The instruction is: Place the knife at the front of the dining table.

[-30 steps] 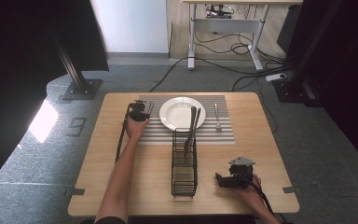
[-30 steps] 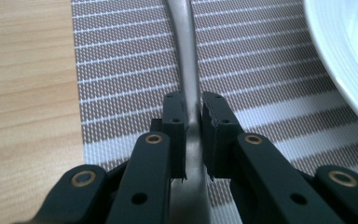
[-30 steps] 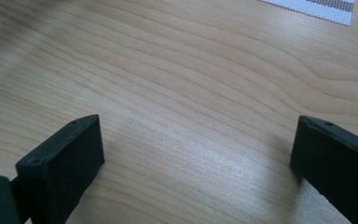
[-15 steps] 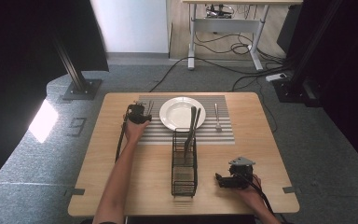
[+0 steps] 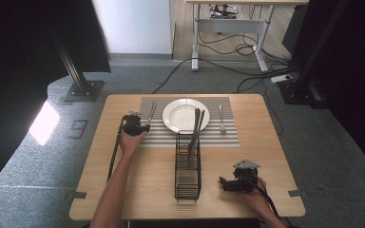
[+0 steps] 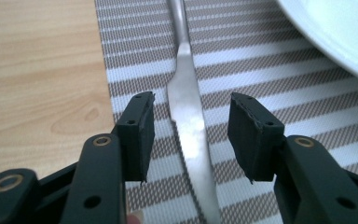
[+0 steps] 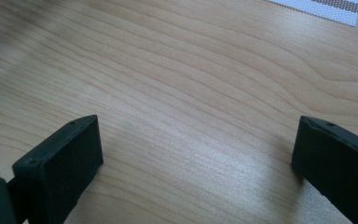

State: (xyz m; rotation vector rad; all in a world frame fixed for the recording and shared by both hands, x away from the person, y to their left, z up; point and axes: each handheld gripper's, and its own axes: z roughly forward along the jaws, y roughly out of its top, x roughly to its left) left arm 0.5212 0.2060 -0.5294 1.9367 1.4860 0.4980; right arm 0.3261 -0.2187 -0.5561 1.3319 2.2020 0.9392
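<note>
Even light, perhaps blurred corner

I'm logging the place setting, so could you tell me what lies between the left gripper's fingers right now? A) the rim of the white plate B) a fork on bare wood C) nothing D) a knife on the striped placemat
D: in the left gripper view the open left gripper straddles a knife lying flat on the striped placemat, untouched by either side.

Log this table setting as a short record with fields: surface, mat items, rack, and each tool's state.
surface: wooden table with a striped placemat
plate: white plate at the mat's middle
knife: knife on the mat, left of the plate
fork: fork on the mat, right of the plate
rack: black wire rack holding utensils
left tool: left tool open, jaws straddling the knife
right tool: right tool open over bare wood
</note>
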